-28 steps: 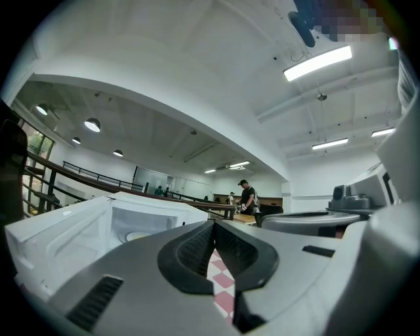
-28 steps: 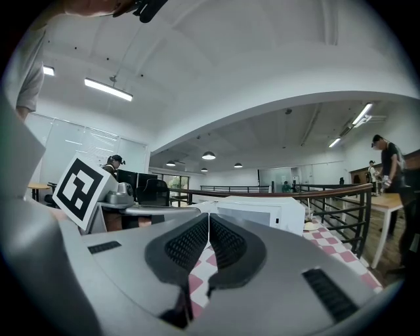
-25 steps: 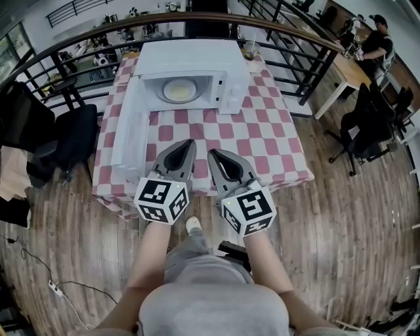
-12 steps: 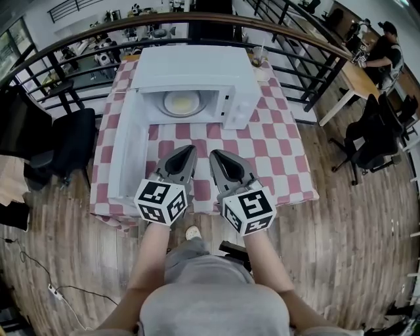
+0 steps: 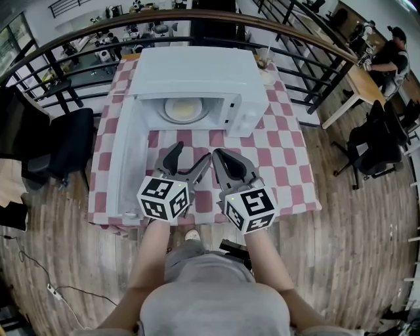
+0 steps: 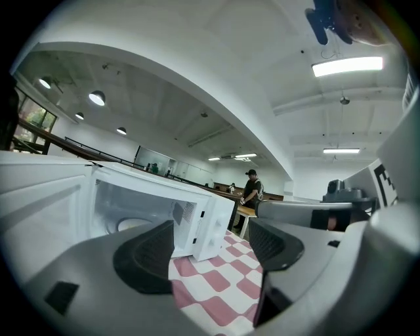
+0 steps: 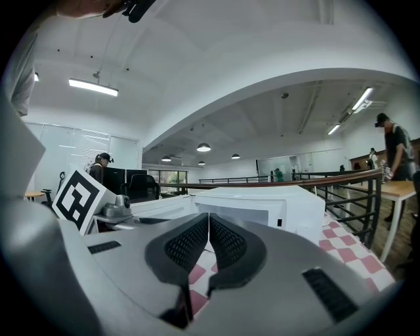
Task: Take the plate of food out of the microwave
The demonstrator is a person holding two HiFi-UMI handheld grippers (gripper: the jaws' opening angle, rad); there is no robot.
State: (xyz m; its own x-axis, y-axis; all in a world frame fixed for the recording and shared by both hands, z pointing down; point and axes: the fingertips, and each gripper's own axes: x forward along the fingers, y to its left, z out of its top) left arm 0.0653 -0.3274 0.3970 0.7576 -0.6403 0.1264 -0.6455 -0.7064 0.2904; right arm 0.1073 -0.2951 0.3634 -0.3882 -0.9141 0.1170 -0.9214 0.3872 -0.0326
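A white microwave [image 5: 193, 75] stands on the red-and-white checked table [image 5: 282, 154], its door [image 5: 125, 161] swung open to the left. Inside it sits a pale plate of food [image 5: 186, 109], whose edge also shows in the left gripper view as the plate [image 6: 131, 224] within the microwave [image 6: 197, 216]. My left gripper [image 5: 190, 157] hovers over the table in front of the opening; its jaws are opening and nothing is between them [image 6: 210, 246]. Beside it my right gripper [image 5: 220, 156] is shut and empty [image 7: 209, 239], pointing at the microwave [image 7: 262, 203].
A dark railing [image 5: 197, 16] curves behind the table. A black chair [image 5: 69, 141] stands at the left, and a cup [image 5: 264, 58] sits behind the microwave. At the far right are a wooden desk [image 5: 357, 82], office chairs [image 5: 374, 141] and a person [image 5: 394, 52].
The left gripper's jaws have spread apart from shut. Both grippers and the view have come a little closer to the microwave.
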